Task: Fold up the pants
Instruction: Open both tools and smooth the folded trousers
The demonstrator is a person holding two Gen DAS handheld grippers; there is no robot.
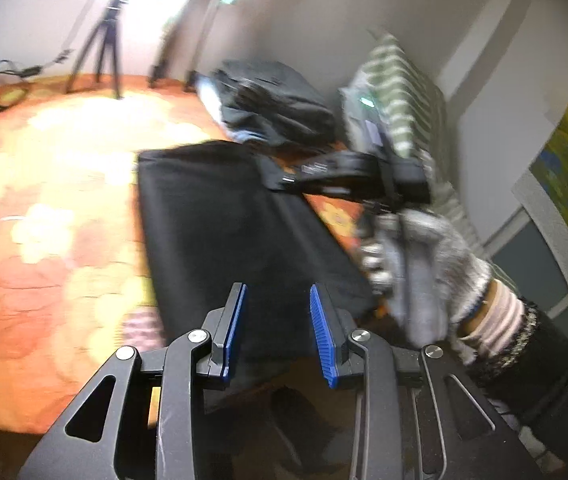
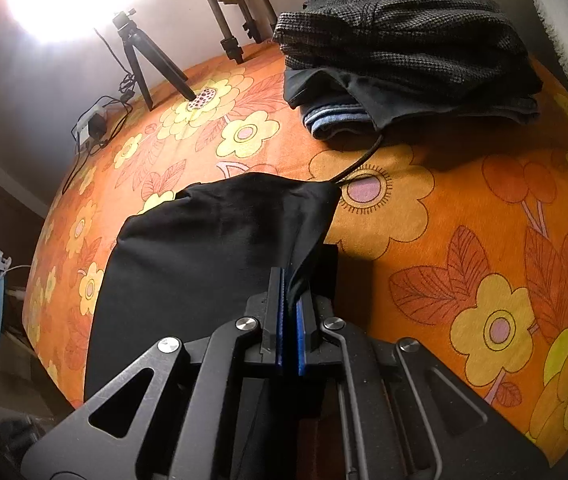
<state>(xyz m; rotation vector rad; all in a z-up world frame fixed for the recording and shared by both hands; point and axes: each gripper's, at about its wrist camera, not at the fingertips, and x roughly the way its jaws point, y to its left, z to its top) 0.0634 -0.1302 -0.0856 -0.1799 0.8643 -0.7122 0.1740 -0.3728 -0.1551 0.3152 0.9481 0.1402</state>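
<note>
Right tool [image 2: 291, 320]: blue pads pressing together, pinching a gathered edge of the black pants [image 2: 204, 240] and lifting it a little.

Left tool [image 1: 278, 332]: fingers standing spread, gripping nothing, hovering over the near end of the pants [image 1: 224, 220]; view blurred.

Pants: lying as a long dark panel on the orange flowered bedspread [image 2: 443, 220], a drawstring [image 2: 359, 162] trailing from the lifted corner.

Beyond: stack of folded garments [image 2: 403, 52] sitting well apart at the far side; small tripod [image 2: 140, 60] standing near the wall.

Handling note, as judgement: the fold is partway. The spread tool should be closing on the matching edge, so both are carrying the fabric over evenly, keeping edges lined up, drawstring tucked inside.
</note>
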